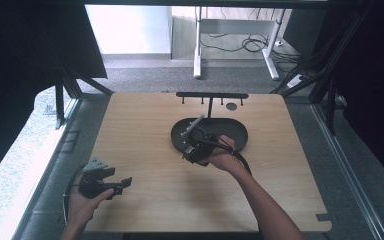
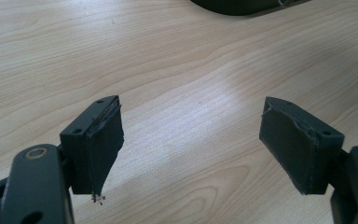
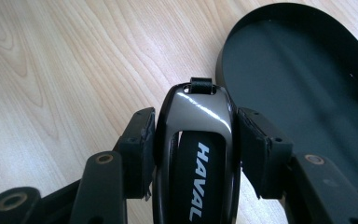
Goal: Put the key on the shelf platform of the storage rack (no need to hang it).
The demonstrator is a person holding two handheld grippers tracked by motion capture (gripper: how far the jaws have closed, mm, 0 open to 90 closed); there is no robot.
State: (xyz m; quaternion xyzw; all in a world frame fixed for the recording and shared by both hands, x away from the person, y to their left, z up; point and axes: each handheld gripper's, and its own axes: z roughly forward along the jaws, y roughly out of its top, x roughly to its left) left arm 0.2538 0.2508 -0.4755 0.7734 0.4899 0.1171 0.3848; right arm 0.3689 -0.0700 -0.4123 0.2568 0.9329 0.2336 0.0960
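My right gripper (image 3: 193,140) is shut on a glossy black car key fob (image 3: 196,140) marked HAVAL, its pads (image 3: 137,149) pressing both sides. The fob's loop end points at the near rim of a black oval tray (image 3: 303,79). In the high view the right gripper (image 1: 196,147) hovers at the tray's (image 1: 235,131) front left edge, held by a hand. My left gripper (image 2: 191,144) stands open over bare wood, nothing between its fingers (image 2: 100,140). In the high view the left gripper (image 1: 111,185) rests near the table's front left corner.
A black rack (image 1: 211,95) with small hooks stands at the far edge of the wooden table (image 1: 145,135), behind the tray. A small dark disc (image 1: 231,106) lies beside the rack. A white desk frame (image 1: 235,40) stands on the floor beyond.
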